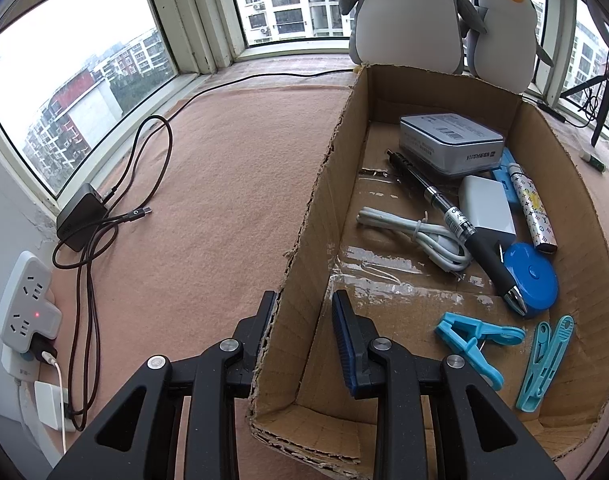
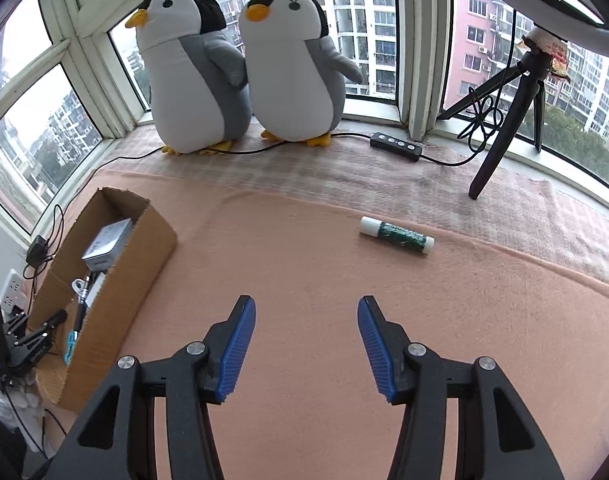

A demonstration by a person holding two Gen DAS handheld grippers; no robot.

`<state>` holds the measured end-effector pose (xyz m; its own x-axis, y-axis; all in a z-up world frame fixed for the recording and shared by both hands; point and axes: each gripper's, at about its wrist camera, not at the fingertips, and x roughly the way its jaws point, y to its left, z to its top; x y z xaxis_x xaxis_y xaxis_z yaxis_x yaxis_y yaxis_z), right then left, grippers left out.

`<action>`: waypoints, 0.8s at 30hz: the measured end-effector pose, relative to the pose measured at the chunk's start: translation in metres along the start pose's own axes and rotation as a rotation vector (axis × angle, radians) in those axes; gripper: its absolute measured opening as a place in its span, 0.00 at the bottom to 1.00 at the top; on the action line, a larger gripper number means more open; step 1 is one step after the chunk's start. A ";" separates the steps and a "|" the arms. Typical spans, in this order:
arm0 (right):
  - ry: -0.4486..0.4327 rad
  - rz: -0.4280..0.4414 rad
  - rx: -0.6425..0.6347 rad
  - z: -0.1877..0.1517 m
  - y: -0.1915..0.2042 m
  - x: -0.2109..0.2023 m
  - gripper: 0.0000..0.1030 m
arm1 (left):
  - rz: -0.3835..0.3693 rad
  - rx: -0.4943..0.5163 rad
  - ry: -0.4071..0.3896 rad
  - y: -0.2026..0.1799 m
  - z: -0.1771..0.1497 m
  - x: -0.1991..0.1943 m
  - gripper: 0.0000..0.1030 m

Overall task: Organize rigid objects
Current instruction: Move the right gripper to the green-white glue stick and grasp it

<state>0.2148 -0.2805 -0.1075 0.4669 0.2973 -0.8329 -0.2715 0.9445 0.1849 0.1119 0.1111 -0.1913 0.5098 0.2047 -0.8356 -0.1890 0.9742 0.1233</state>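
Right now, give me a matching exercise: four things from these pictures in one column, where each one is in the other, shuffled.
Things:
1. glue stick
2. tape measure
3. penguins
4. left gripper

Places:
A. by the window
B. clamped on the box wall
C. alone on the blanket
D. inside the box

Pairs: 1-C, 2-D, 3-A, 4-B

There was one cardboard box [image 1: 304,240]. In it lay one grey case [image 1: 450,140], two pens [image 1: 456,224], one white charger [image 1: 486,208], one coiled white cable [image 1: 416,232], one blue tape measure [image 1: 534,276] and two blue clips [image 1: 472,340]. Far behind stood two plush penguins [image 2: 192,68]. One glue stick [image 2: 396,235] lay to the right on the pink blanket [image 2: 304,248].
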 end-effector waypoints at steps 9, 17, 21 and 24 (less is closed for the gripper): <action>0.021 -0.005 -0.038 0.021 -0.032 0.029 0.48 | 0.013 0.009 0.000 -0.003 0.000 -0.001 0.29; 0.041 -0.030 -0.086 0.041 -0.045 0.057 0.48 | 0.028 0.011 0.004 -0.005 0.000 -0.002 0.30; 0.048 -0.040 -0.107 0.050 -0.048 0.069 0.48 | 0.034 0.015 0.004 -0.006 0.001 -0.002 0.30; 0.062 -0.040 -0.131 0.054 -0.049 0.077 0.48 | 0.037 0.016 0.004 -0.006 0.001 -0.002 0.31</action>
<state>0.3095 -0.2959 -0.1521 0.4275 0.2471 -0.8696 -0.3637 0.9276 0.0848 0.1128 0.1054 -0.1903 0.4990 0.2400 -0.8327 -0.1938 0.9674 0.1628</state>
